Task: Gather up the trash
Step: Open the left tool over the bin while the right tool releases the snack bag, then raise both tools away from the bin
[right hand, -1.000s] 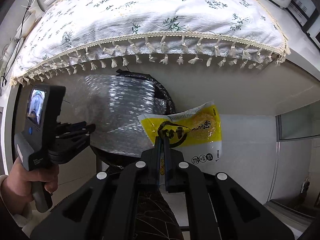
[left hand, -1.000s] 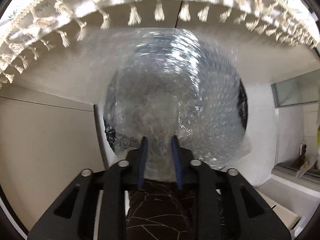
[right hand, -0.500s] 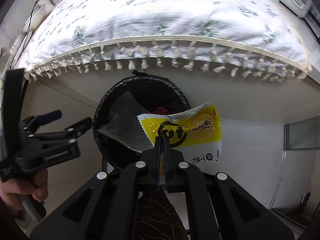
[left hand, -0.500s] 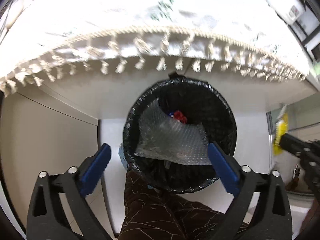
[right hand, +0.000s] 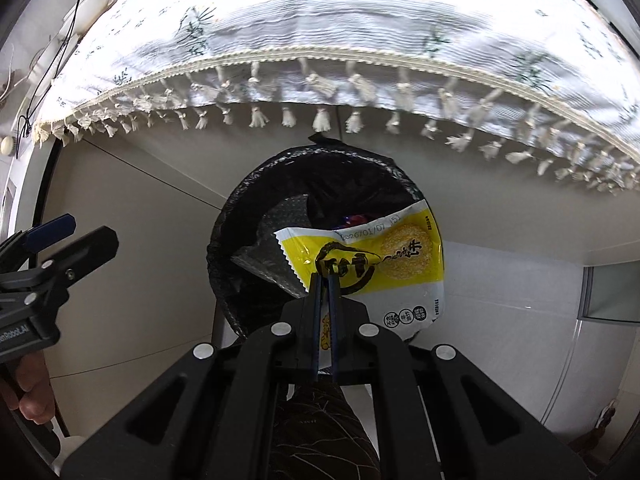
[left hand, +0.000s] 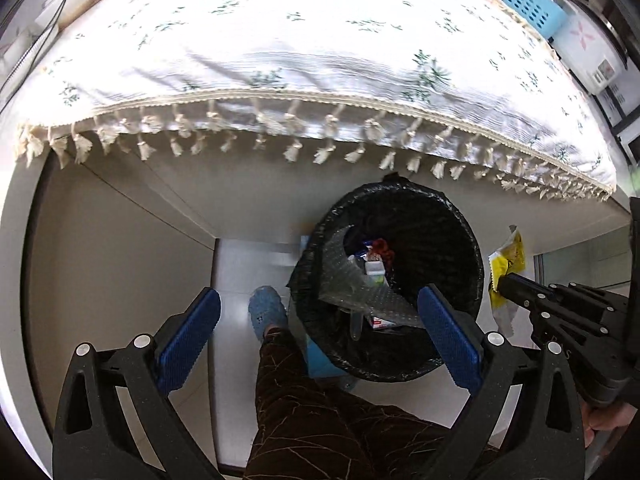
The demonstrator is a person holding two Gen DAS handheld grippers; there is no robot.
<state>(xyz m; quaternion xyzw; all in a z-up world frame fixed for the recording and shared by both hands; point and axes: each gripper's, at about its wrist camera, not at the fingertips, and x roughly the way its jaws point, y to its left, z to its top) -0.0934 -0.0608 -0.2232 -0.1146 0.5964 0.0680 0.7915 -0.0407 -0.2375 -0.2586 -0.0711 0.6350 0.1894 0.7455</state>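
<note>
Bubble wrap [left hand: 360, 292] dropped into bin [left hand: 460, 220]; left gripper [left hand: 320, 336] empty, right gripper [right hand: 325, 280] pinching wrapper [right hand: 384, 264].

Bright daylight washes out the tablecloth [left hand: 320, 40] across the upper frame, while the bin [left hand: 400, 216] below sits in deep shadow. Fisheye bending curves the edges, dark corners vignette, and the right wrist view shows slight blur along the tassels [right hand: 460, 120].

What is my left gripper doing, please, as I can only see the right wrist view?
Observer: The left gripper is open and holds nothing.
Operator: Thank you. Is the bin under it?
Observer: The bin lies ahead of it, nearer its right finger.
Operator: What lies in the bin besides the bubble wrap?
Observer: A small white carton and something red sit beside the bubble wrap.
</note>
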